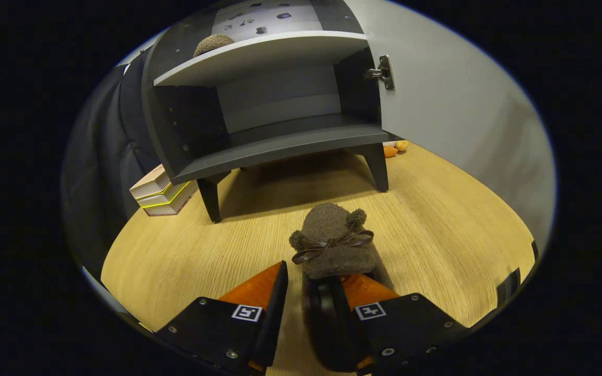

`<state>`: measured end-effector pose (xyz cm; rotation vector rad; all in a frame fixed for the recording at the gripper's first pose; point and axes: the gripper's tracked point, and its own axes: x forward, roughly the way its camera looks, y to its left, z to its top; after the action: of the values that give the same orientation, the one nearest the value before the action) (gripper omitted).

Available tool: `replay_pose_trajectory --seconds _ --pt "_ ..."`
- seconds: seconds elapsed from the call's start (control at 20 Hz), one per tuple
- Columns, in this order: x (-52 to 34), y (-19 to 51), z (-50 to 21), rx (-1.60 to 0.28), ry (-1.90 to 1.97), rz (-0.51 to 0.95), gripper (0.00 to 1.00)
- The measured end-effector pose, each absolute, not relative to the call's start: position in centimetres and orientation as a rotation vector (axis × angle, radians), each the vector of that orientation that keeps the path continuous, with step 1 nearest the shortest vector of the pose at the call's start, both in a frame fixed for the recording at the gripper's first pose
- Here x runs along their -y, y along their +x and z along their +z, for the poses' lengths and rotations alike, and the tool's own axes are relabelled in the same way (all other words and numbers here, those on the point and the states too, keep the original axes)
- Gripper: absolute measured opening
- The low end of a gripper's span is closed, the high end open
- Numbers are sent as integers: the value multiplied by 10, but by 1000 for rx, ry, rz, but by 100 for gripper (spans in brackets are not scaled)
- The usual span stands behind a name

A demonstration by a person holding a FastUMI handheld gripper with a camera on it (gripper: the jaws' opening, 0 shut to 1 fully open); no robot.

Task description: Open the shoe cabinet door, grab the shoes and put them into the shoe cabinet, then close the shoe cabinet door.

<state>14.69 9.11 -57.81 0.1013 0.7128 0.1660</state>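
A brown fuzzy shoe point(332, 235) with a dark ribbon bow and two pom-poms lies on the wooden floor, toe pointing toward the cabinet. My gripper point(307, 279) is open at its heel end. One finger looks to reach into the shoe's opening, while the other stays outside its left wall with a strip of floor showing between. The dark grey shoe cabinet point(280, 146) stands beyond on short legs, and its door point(452, 99) is swung open to the right. A second brown shoe point(212, 44) rests on the upper shelf. Nothing sits on the lower shelf.
A stack of books point(162, 196) lies on the floor by the cabinet's left front leg. Small orange objects point(394, 149) sit behind the right leg, under the door's lower edge. Bare wooden floor lies between the shoe and the cabinet.
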Motion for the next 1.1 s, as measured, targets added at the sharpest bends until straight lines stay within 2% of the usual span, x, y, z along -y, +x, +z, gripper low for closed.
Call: replay_pose_trajectory --seconds 0.25,0.4,0.5,0.75,1.1 --pt "-93 165 -587 -686 89 159 36" --pt "-95 170 -591 -684 108 147 13" --pt "-94 172 -589 -679 99 137 6" --pt "-98 162 -569 -709 94 142 3" --pt "-93 156 -472 -666 94 146 3"
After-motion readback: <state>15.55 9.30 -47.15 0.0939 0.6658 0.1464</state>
